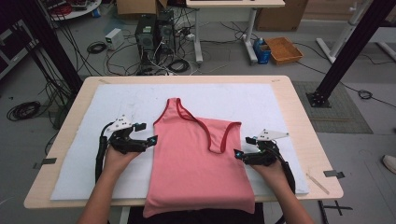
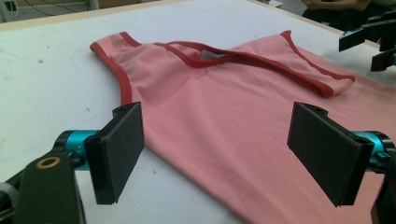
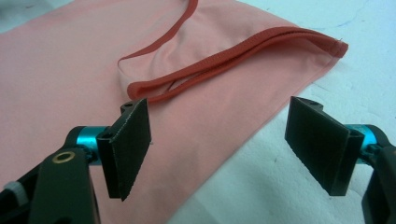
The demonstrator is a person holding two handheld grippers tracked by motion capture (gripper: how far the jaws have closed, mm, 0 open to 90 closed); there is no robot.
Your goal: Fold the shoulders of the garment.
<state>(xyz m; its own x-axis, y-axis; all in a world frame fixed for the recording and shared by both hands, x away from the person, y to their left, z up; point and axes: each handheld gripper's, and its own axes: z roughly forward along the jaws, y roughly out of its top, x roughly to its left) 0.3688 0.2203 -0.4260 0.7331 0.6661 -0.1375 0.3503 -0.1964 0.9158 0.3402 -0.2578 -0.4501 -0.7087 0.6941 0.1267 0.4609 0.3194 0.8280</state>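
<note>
A pink tank top [image 1: 198,158] with red trim lies flat on the white mat [image 1: 93,154] covering the tabletop [image 1: 299,112], its hem hanging over the near edge. The left hand-held gripper [image 1: 152,140] and right hand-held gripper [image 1: 238,154] flank its side edges, jaws spread, holding nothing. Bare mat lies beyond. No readable writing.

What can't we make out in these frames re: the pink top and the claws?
- Pink tank top: high view, the hem hangs over the table's near edge; its lower end merges with dark below.
- Underside layers of the folded shoulder strap: right gripper view, covered by the top fabric.
- Left claw: left gripper view, body cut off by the bottom edge.
- Right claw: same in its own view.
</note>
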